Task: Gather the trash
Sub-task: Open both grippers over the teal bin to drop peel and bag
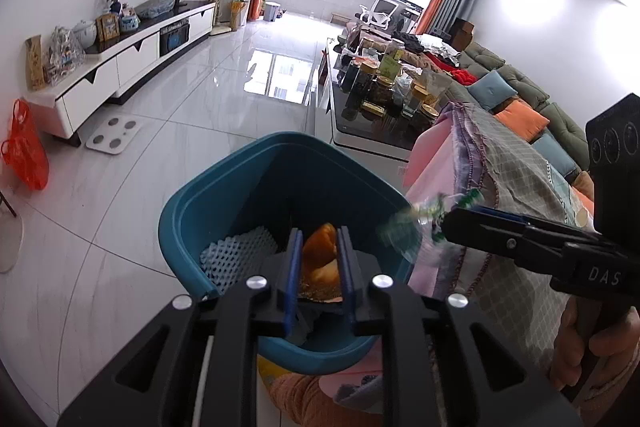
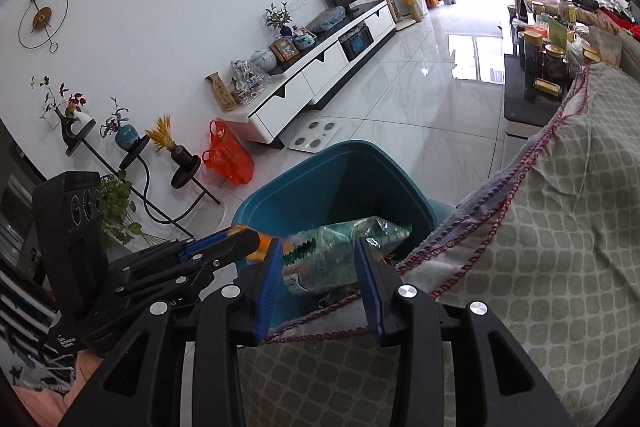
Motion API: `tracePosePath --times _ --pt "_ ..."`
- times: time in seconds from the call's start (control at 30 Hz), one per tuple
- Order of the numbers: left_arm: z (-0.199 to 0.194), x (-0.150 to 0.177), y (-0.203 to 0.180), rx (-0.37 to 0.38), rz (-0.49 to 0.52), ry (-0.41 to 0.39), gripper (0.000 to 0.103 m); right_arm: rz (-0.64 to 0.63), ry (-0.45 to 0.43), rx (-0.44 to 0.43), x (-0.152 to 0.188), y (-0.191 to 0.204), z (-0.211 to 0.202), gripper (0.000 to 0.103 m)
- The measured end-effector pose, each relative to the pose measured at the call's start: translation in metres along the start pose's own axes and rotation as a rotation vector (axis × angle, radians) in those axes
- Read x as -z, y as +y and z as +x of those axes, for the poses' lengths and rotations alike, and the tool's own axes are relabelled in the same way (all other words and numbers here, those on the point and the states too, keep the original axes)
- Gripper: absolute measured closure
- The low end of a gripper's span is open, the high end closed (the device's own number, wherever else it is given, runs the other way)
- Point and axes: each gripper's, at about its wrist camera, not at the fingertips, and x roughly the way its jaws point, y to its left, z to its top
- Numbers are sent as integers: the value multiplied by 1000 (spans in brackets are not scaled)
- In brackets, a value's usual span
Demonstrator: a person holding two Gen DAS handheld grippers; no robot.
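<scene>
A teal trash bin (image 1: 240, 195) stands on the floor beside the cloth-covered table; it also shows in the right wrist view (image 2: 344, 167). My left gripper (image 1: 320, 259) is shut on an orange peel (image 1: 320, 255) and holds it over the bin's opening. White foam netting (image 1: 236, 251) lies inside the bin. My right gripper (image 2: 320, 263) is open over the bin's near rim. A crumpled green-and-clear plastic wrapper (image 2: 340, 247) hangs blurred between and just beyond its fingers, over the bin; it also shows blurred in the left wrist view (image 1: 412, 223).
A checked grey-green cloth (image 2: 540, 227) over a pink cover drapes the table at right. A coffee table (image 1: 360, 131) with several jars stands beyond, a sofa (image 1: 520, 95) to its right. A white scale (image 1: 114, 135) and an orange bag (image 1: 26, 151) lie on the tiled floor by the TV cabinet.
</scene>
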Motion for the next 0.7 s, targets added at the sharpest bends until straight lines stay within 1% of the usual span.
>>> tracePosePath --times 0.23,0.27,0.33,0.6,0.7 --pt "-4 2 1 3 1 -13 79 11 0 -6 2 -4 -1 64" --pt "-5 2 0 5 3 -19 78 12 -1 -9 2 -5 -1 63" --pt "-9 2 -1 6 7 -30 76 15 -3 -12 2 -6 -2 55" --pt "-20 -1 -9 13 18 -59 76 25 -14 -22 3 -10 -8 54" --pt "-25 0 -13 25 25 -70 72 25 -26 -25 5 -13 -16 54"
